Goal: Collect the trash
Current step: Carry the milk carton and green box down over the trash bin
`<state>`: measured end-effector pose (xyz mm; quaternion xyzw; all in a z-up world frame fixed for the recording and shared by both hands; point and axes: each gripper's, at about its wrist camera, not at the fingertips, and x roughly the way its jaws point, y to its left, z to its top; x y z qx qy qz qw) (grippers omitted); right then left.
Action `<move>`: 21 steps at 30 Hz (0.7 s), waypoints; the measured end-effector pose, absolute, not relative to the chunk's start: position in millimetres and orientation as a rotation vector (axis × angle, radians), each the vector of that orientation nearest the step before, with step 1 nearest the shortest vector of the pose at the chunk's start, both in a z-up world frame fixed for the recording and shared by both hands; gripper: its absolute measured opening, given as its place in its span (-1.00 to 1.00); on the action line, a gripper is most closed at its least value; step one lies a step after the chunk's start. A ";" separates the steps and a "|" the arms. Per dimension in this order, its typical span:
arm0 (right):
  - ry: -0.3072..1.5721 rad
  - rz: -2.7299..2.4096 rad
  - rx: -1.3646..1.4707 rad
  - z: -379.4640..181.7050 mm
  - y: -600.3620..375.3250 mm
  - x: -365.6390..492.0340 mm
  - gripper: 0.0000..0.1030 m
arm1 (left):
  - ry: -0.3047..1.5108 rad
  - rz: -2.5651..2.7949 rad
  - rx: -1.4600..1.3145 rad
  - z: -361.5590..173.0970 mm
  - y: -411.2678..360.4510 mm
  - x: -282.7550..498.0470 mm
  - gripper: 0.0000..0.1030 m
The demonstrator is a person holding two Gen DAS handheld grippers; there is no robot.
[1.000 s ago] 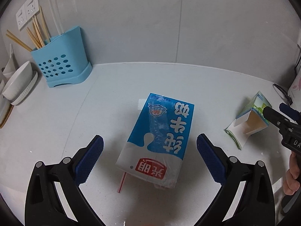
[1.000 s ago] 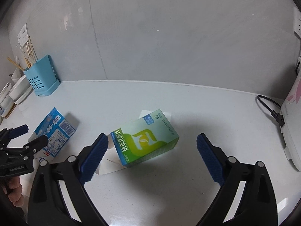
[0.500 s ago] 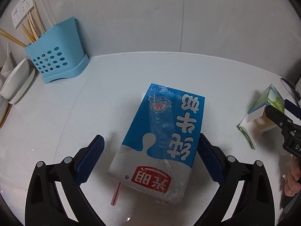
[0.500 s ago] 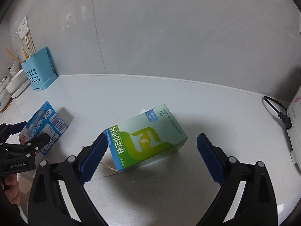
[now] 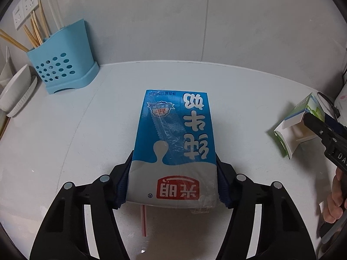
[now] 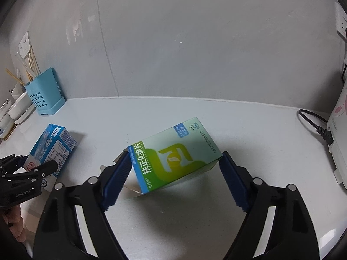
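A blue and white milk carton (image 5: pixel 175 145) lies flat on the white counter, a red and white straw (image 5: pixel 143 218) poking out beneath its near end. My left gripper (image 5: pixel 172 184) is shut on the carton's near end, pads pressed on both sides. The carton also shows in the right wrist view (image 6: pixel 52 147). A green medicine box (image 6: pixel 173 156) with an open end flap lies tilted between the pads of my right gripper (image 6: pixel 175 173). Both pads touch its corners. The box also shows in the left wrist view (image 5: pixel 297 125).
A light blue utensil holder (image 5: pixel 60 69) with chopsticks stands at the back left by stacked white dishes (image 5: pixel 17 91). A white appliance (image 6: pixel 340 143) with a black power cord (image 6: pixel 314 123) sits at the right. A grey wall backs the counter (image 6: pixel 249 130).
Both grippers moved forward and closed. The left jaws went from wide open to clamped on the milk carton. The right jaws closed onto the green box.
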<state>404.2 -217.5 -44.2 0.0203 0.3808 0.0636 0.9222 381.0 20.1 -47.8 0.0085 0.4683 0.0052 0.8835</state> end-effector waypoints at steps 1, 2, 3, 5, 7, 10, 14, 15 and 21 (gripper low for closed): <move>0.776 0.129 0.042 -42.7 -217.3 402.5 0.53 | 0.964 0.013 0.020 -45.7 19.3 379.1 0.21; 0.771 0.129 0.047 -41.2 -217.3 400.6 0.53 | 0.957 0.015 0.021 -43.4 20.0 378.3 0.21; 0.766 0.129 0.052 -39.7 -218.3 397.9 0.53 | 0.950 0.015 0.016 -42.2 20.4 376.4 0.21; 0.759 0.124 0.066 -36.5 -218.2 390.7 0.53 | 0.946 0.014 0.006 -40.1 20.7 371.7 0.21; 0.755 0.121 0.086 -32.2 -219.6 380.9 0.53 | 0.938 0.016 0.005 -35.1 19.3 364.0 0.21; 0.748 0.109 0.102 -22.8 -217.4 365.6 0.53 | 0.918 0.029 0.025 -25.5 15.5 347.2 0.21; 0.731 0.106 0.103 -11.2 -211.1 340.0 0.53 | 0.910 0.021 0.041 -12.4 12.6 325.4 0.21; 0.731 0.106 0.101 -9.5 -209.5 334.8 0.53 | 0.902 0.023 0.046 -8.3 12.3 319.6 0.21; 0.709 0.093 0.089 6.2 -201.8 293.4 0.53 | 0.865 0.040 0.046 11.2 9.8 274.8 0.21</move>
